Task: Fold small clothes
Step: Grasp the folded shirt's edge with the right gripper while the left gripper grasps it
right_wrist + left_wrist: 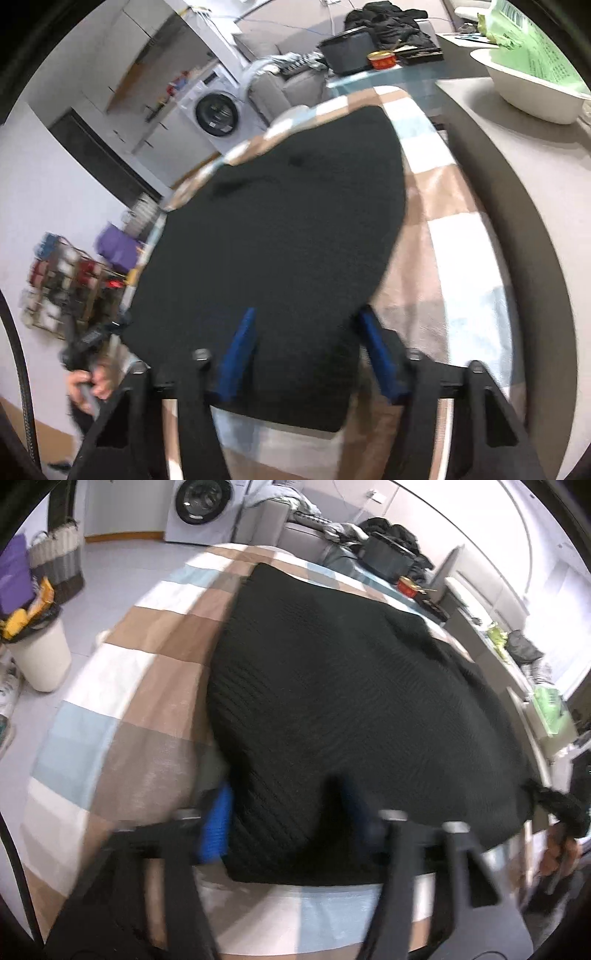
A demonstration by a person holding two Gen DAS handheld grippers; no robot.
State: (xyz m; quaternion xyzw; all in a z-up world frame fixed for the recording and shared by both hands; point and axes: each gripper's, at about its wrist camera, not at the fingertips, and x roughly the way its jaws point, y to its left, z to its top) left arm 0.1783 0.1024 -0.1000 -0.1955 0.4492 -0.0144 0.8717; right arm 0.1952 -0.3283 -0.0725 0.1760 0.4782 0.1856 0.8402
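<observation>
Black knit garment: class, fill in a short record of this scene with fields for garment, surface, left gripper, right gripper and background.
garment: black knit, spread flat
surface: checked cloth in brown, white and pale blue
left gripper: near edge of knit between its blue fingers
right gripper: straddles the knit's near corner, fingers apart
background: washing machine, white bin

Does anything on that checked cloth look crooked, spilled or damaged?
Nothing stands out. The black knit garment lies spread fairly flat on the checked cloth, only its right edge a little rumpled. No spill or tear shows, though the pictures are blurred.
</observation>
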